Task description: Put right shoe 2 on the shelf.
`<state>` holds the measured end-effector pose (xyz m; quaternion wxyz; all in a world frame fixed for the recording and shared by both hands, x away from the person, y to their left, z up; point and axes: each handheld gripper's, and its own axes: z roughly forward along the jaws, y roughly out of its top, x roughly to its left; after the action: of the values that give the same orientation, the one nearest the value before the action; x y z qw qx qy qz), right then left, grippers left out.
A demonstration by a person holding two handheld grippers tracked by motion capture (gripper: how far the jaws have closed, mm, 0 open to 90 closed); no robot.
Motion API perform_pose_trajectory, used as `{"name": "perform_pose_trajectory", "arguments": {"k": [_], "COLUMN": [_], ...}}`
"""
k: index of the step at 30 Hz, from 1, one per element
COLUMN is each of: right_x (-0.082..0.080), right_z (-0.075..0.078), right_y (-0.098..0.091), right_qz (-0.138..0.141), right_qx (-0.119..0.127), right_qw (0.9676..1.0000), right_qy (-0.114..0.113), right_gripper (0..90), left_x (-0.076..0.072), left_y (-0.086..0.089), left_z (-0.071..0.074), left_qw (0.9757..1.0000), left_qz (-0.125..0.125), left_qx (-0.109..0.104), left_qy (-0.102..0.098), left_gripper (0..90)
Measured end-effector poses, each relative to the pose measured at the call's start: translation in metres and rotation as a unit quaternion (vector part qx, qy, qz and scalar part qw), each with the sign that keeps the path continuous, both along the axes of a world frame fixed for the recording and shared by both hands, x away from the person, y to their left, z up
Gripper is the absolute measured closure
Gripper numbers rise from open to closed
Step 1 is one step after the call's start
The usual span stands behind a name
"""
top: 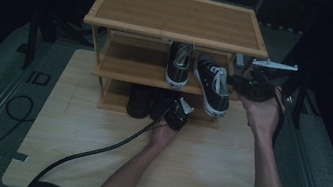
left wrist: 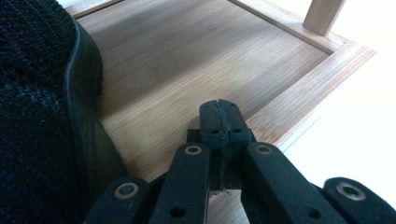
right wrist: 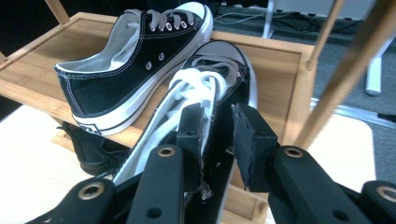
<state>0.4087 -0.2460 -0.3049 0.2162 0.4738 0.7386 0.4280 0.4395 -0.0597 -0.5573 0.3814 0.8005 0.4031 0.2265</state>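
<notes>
- High view: I hold my right gripper [top: 238,82] at about three o'clock of the shoe rack [top: 176,16], right at the heel of the black-and-white sneaker [top: 212,83], which sits slanted on the middle shelf with its toe hanging past the front edge. Its partner, the second sneaker [top: 178,64], stands straighter just beside it at nine o'clock. My left gripper [top: 177,113] is low at the bottom shelf, next to the dark shoes [top: 139,100].
- Left gripper view: my left gripper [left wrist: 218,108] has its jaws pressed together on nothing, over the bare shelf board; a dark shoe [left wrist: 42,93] fills nine o'clock.
- Right gripper view: my right gripper [right wrist: 219,116] has its jaws parted a little around the sneaker's [right wrist: 210,93] heel collar, the right pad clear of it (so no real grip). I judge the canvas light and floppy, the rubber sole stiff; the collar rim is the place to pinch.
</notes>
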Motion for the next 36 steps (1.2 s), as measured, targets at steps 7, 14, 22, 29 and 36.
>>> {"name": "perform_pose_trajectory", "arguments": {"k": [7, 14, 22, 29, 36], "right_x": [-0.012, -0.016, -0.023, -0.035, -0.053], "right_z": [0.001, -0.009, -0.023, -0.036, -0.042], "right_y": [-0.009, -0.012, -0.012, -0.009, -0.014], "right_qz": [-0.014, -0.023, -0.014, -0.007, -0.006], "right_qx": [-0.014, -0.042, -0.062, -0.065, -0.062], "right_qw": [0.9997, 0.9988, 0.9976, 0.9971, 0.9975], "right_qy": [-0.014, 0.003, 0.027, 0.039, 0.033], "right_gripper": [81.2, 90.0, 90.0, 90.0, 90.0], "left_x": [0.000, 0.000, 0.000, 0.000, 0.000], "left_y": [0.000, 0.000, 0.000, 0.000, 0.000], "left_z": [0.000, 0.000, 0.000, 0.000, 0.000], "left_qw": [1.0000, 1.0000, 1.0000, 1.0000, 1.0000], "left_qz": [0.000, 0.000, 0.000, 0.000, 0.000], "left_qx": [0.000, 0.000, 0.001, 0.001, 0.002], "left_qy": [0.000, 0.000, 0.000, -0.001, -0.001], "left_gripper": [90.0, 90.0, 90.0, 90.0, 90.0]}}
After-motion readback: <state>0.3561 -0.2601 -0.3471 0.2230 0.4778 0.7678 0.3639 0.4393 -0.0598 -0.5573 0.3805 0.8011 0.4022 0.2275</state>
